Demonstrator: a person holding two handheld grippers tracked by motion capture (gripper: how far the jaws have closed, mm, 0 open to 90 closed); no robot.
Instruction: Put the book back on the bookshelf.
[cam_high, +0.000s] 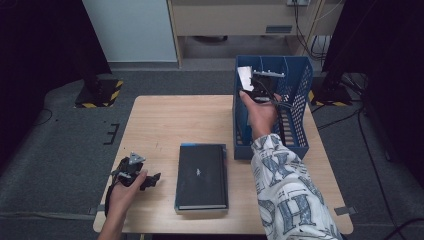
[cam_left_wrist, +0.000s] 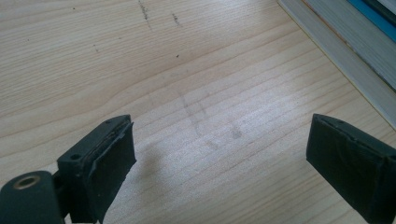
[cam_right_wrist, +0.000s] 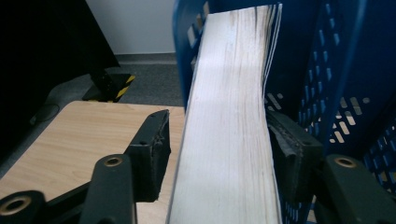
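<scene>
A book stands upright with its white page edge (cam_right_wrist: 233, 93) toward me, inside the blue basket (cam_right_wrist: 345, 70). My right gripper (cam_right_wrist: 223, 144) straddles it. The left pad stands off the pages with a visible gap and the right pad lies close against the cover, so the jaws are open. From above, that gripper (cam_high: 260, 90) sits at the basket's near-left corner, by the book (cam_high: 245, 77). My left gripper (cam_left_wrist: 224, 154) is open over bare wood with nothing between its pads. It rests in the hand at the table's front left (cam_high: 137, 172).
A black book (cam_high: 202, 175) lies flat at the table's front middle, on top of another book. Its page edge and blue cover (cam_left_wrist: 355, 51) run along the upper right of the left gripper view. The blue basket (cam_high: 300, 100) stands at the back right of the wooden table (cam_high: 160, 120).
</scene>
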